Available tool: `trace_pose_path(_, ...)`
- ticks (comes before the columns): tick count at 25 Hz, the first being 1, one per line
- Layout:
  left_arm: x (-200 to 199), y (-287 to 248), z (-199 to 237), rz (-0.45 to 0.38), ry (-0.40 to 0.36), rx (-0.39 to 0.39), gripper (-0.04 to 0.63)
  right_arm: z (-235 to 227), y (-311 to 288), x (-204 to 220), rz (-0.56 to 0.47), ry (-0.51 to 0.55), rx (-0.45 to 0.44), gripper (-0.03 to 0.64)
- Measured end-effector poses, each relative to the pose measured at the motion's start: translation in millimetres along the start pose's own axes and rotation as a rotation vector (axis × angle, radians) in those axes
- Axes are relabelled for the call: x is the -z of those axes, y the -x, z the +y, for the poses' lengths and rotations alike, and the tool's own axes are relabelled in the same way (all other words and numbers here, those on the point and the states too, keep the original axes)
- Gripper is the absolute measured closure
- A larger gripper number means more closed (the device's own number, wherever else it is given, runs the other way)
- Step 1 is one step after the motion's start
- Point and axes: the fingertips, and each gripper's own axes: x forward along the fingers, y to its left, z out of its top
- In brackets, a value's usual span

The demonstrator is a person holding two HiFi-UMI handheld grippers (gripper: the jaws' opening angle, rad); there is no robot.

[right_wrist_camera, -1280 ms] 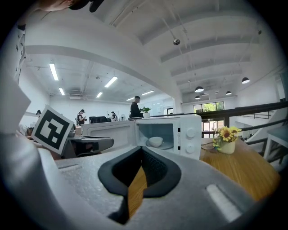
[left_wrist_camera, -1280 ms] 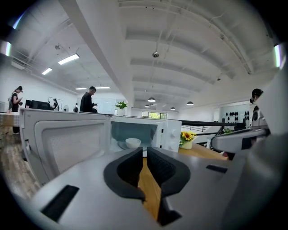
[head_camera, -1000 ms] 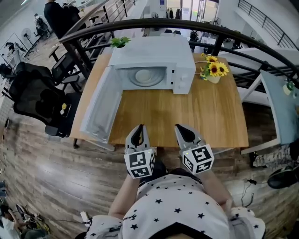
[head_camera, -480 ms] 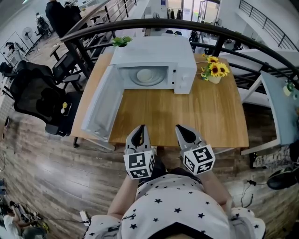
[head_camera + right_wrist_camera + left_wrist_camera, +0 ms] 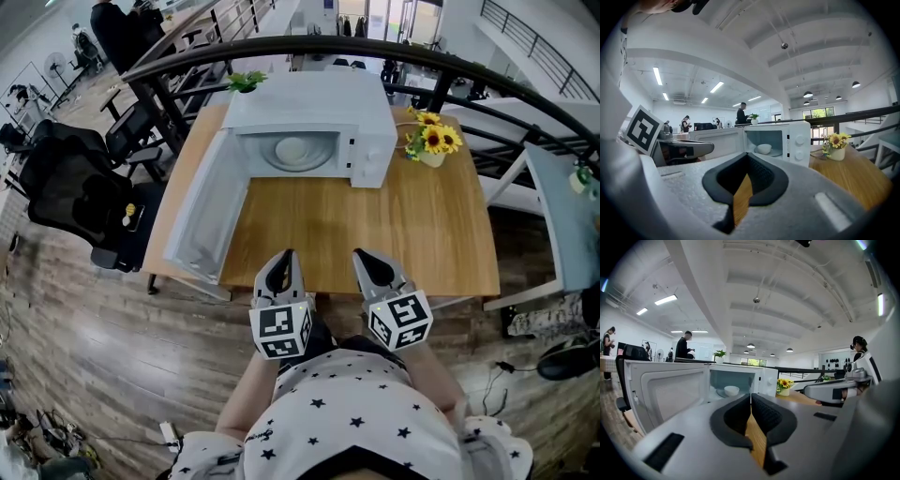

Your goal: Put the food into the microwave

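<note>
A white microwave [image 5: 314, 117] stands at the far side of the wooden table [image 5: 375, 234] with its door [image 5: 202, 220] swung wide to the left. Inside, on the turntable, sits a white bowl [image 5: 292, 150], also seen in the left gripper view [image 5: 731, 390] and the right gripper view [image 5: 763, 148]. My left gripper [image 5: 281, 258] and right gripper [image 5: 364, 256] hover side by side over the table's near edge, pointing at the microwave. Both are shut with nothing between the pads [image 5: 761, 413], [image 5: 761, 176].
A pot of sunflowers [image 5: 429, 142] stands right of the microwave, and a small green plant [image 5: 242, 83] behind it. Black office chairs [image 5: 75, 192] are left of the table. A dark railing [image 5: 469, 61] curves behind. People stand far off at the back left.
</note>
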Motion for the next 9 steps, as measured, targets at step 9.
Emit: trace_pose_path(9, -0.7, -7.6, -6.9, 0.004, 0.004, 0.021, 0.585, -6.7, -2.5, -1.5, -0.007, -0.001, 0.007, 0.612)
